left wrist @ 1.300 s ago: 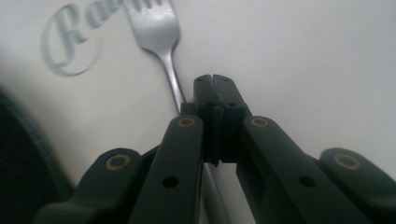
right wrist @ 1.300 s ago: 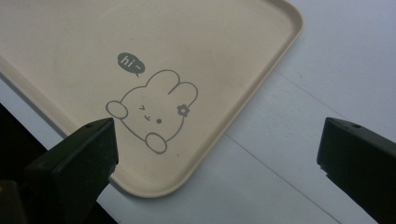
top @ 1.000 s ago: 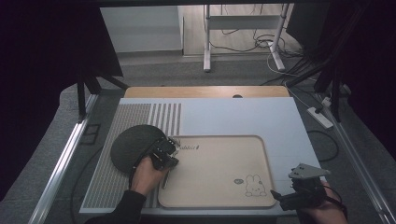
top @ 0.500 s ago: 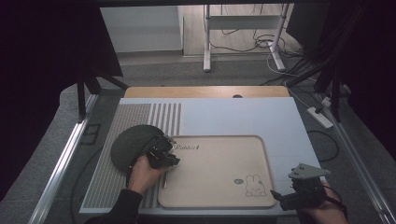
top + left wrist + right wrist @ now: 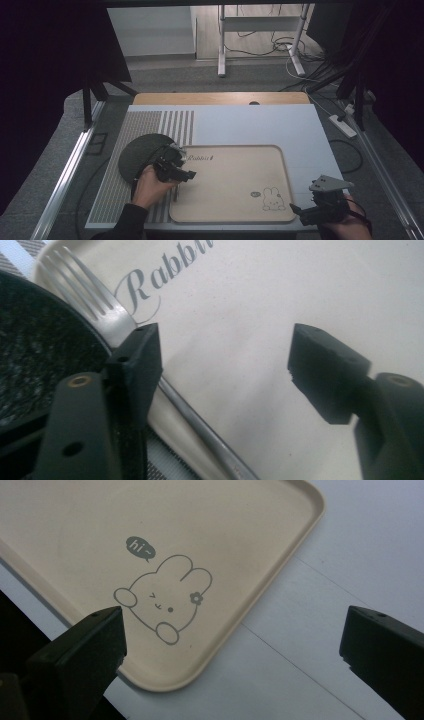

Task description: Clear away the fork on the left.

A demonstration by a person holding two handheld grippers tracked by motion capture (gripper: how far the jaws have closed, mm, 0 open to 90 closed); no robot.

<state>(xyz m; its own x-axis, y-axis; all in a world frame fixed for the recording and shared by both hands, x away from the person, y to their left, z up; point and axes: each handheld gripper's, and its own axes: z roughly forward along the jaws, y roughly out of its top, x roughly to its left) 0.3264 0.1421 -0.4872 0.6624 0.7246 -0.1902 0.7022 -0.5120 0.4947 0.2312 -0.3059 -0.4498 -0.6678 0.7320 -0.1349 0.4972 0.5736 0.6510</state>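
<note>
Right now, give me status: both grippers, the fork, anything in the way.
Left gripper jaws just opened, nothing between them. Fork lies on the tray at its left rim, beside the dark plate. Right gripper open, idle off the tray's near right corner. Nothing in the way.

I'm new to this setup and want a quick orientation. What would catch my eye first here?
A beige tray with a rabbit drawing sits mid-table. At its left edge lies a fork, next to a dark round plate. The left gripper has just been opening and the fork lies free beside one jaw; the right gripper hovers open by the rabbit corner.

The fork [image 5: 165, 385] handle runs off the picture's bottom edge.
</note>
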